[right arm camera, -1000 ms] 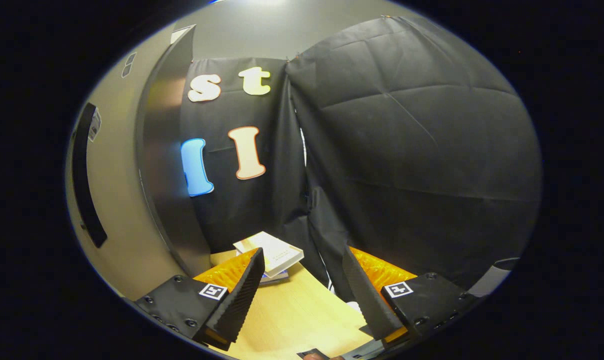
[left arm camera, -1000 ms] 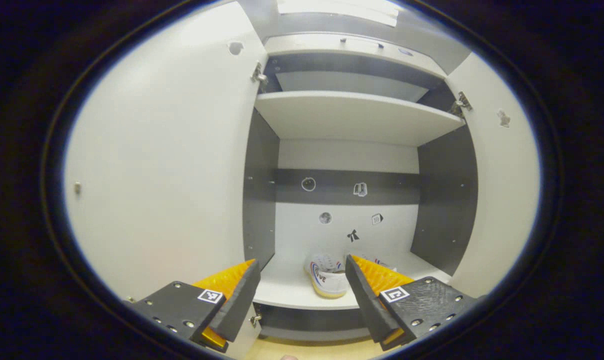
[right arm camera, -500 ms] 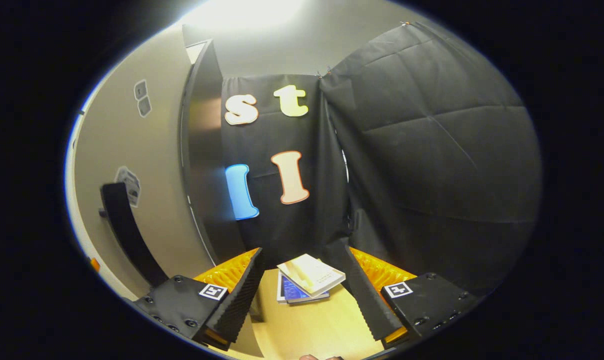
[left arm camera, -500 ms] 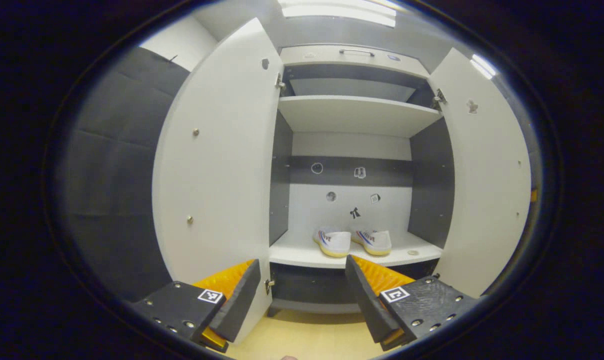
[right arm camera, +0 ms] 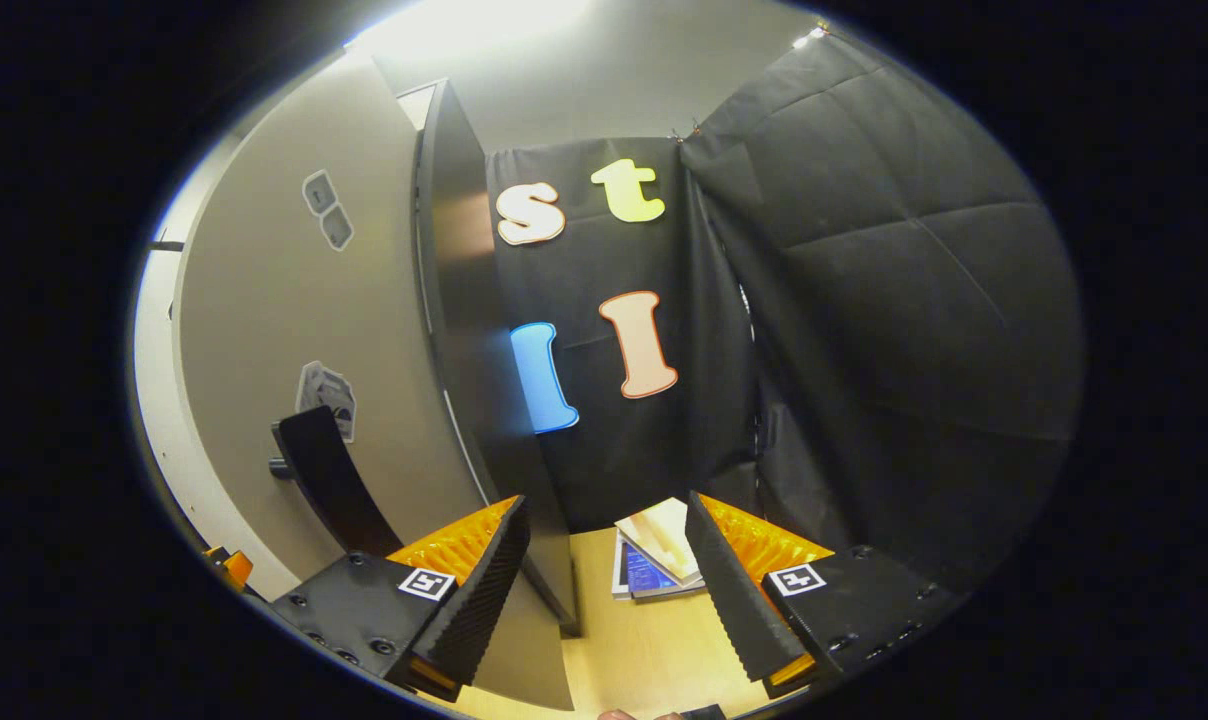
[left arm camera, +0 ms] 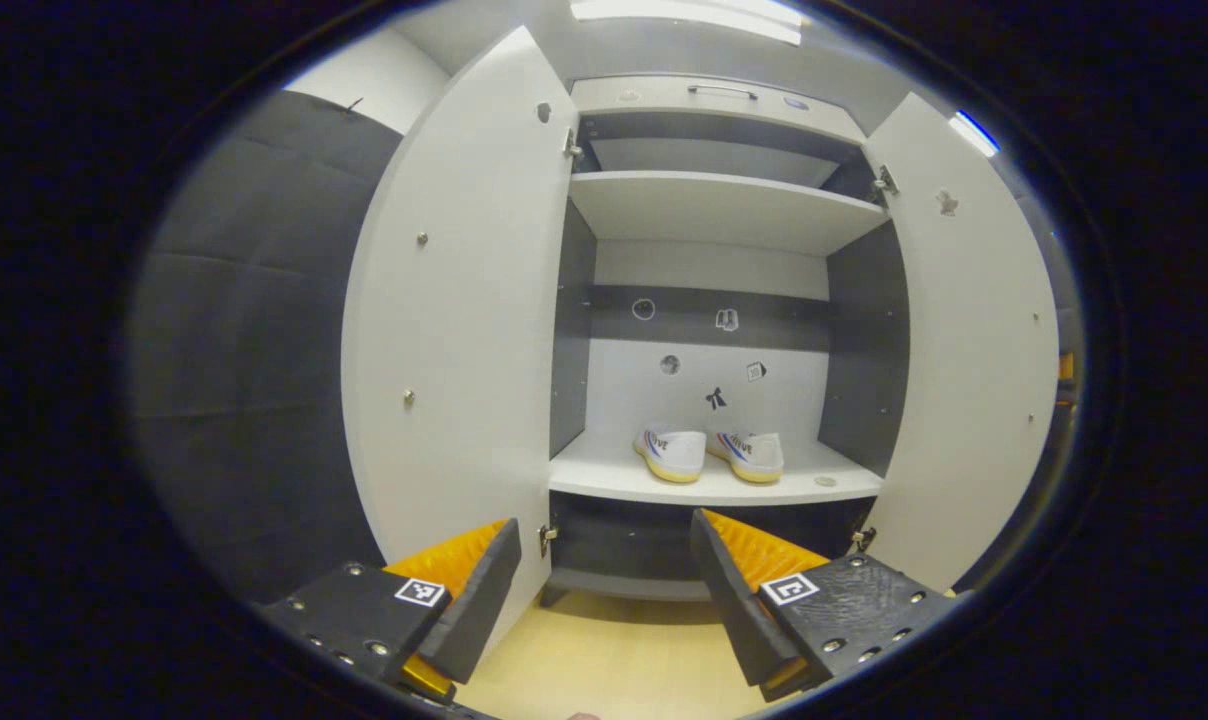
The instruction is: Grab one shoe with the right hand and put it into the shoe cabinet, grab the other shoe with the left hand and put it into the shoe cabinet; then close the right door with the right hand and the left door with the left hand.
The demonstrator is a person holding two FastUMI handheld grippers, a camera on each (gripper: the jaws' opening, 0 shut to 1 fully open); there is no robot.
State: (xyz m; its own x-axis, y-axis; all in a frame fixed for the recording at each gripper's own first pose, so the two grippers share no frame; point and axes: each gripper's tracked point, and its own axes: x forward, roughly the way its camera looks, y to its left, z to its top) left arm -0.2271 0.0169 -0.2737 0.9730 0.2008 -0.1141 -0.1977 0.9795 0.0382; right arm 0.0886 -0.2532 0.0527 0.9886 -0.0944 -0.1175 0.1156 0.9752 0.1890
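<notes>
Black cloth wall (left arm camera: 244, 330) is seen at the left, pale wooden floor (left arm camera: 614, 670) below, and books (right arm camera: 654, 560) are stacked on it by the cloth.

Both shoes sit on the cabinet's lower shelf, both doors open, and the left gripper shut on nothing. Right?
Not quite: the left gripper is open, its fingers spread and empty, per the left gripper view. The shoes do sit on the lower shelf, with left door and right door open.

each set of tongs, the left tongs (left arm camera: 604, 590) and the right tongs (right arm camera: 604, 590), has two wedge-shaped fingers on dark blocks studded with screws, each block bearing a small square black-and-white marker, with ribbed panels behind.
</notes>
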